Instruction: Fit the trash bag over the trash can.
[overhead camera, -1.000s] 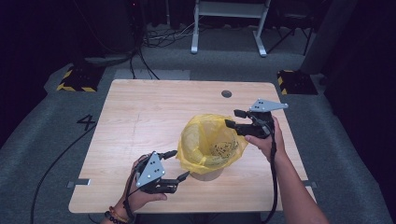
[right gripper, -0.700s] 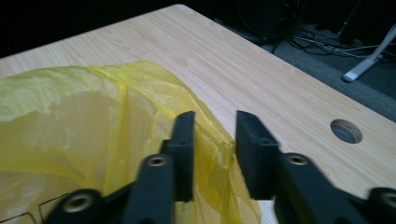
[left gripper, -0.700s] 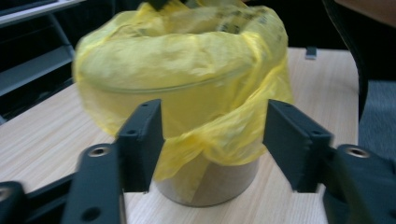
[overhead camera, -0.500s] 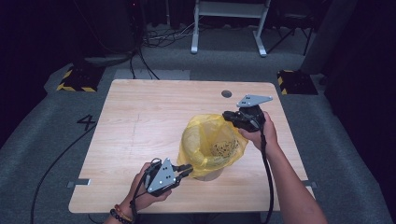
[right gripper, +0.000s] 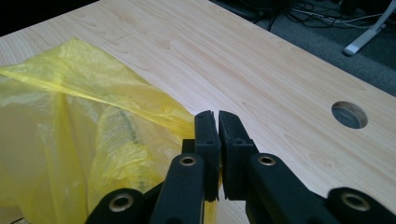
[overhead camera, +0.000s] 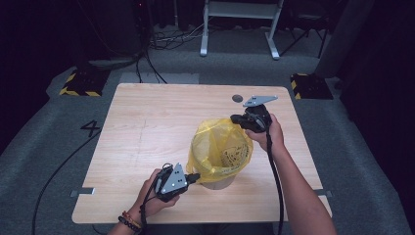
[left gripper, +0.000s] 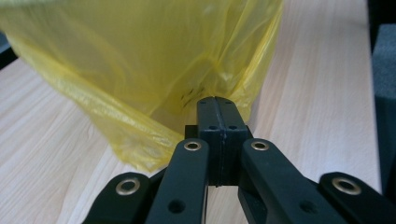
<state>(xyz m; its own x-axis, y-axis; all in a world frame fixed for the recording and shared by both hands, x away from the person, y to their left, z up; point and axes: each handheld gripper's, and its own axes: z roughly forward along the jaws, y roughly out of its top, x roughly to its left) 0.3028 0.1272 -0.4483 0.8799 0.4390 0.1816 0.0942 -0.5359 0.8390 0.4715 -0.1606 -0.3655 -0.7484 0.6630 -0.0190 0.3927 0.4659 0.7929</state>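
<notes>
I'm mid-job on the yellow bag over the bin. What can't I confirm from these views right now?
- Bin body: high view, draped by the yellow bag; just the base shows.
- Bag contents: high view, too small and veiled by film.
- Left gripper pinch: its own view, jaws closed together, film between them hidden.
- Right gripper: bag edge runs behind the jaws.

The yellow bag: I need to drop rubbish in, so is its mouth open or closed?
Open. The yellow bag gapes upward in the high view, its rim pinched on opposite sides by the left gripper and right gripper.
</notes>
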